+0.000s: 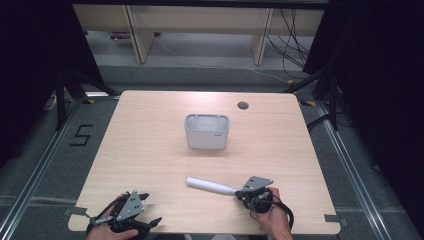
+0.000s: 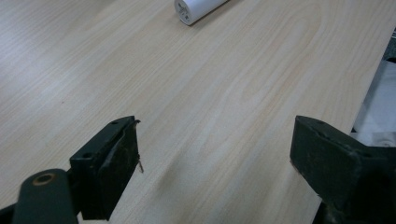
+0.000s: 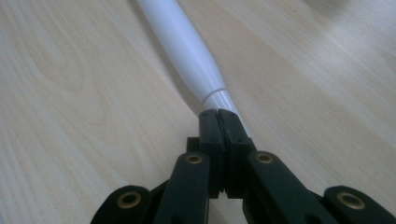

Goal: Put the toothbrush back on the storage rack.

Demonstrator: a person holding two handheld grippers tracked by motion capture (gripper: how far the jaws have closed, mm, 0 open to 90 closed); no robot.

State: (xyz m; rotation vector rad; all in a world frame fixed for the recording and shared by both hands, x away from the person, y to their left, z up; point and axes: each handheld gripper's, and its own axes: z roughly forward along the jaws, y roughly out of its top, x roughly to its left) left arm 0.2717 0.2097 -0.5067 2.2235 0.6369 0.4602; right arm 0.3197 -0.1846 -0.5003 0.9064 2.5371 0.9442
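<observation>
Landmark: the grey tub stands upright near the middle of the desk, its open top showing in the high view.

White tube: the white tube lies flat on the desk, on the person's side of the tub and apart from it. Its blunt wide end points left and slightly toward the tub; its thin end points away to the right.

Tube up close: in the right gripper view the tube runs straight away from the jaws, widening past a thin seam ring.

Right hand-held gripper: the right hand-held gripper sits to the near right of the tub, at the tube's thin end. Its jaws are clenched on the narrow tip of the tube, the two black jaws pressed almost together with the tip between them. A grey three-cornered plate sits on top and a hand wraps its body.

Left hand-held gripper: the left hand-held gripper rests at the near left corner of the desk, well apart from the tub and the tube. Its jaws are released, spread wide over bare wood.

Tube from the left: the wide end of the tube shows at the top edge of the left gripper view, far ahead of the spread jaws.

Desk hole: a small round hole lies beyond the tub, to its right.
</observation>
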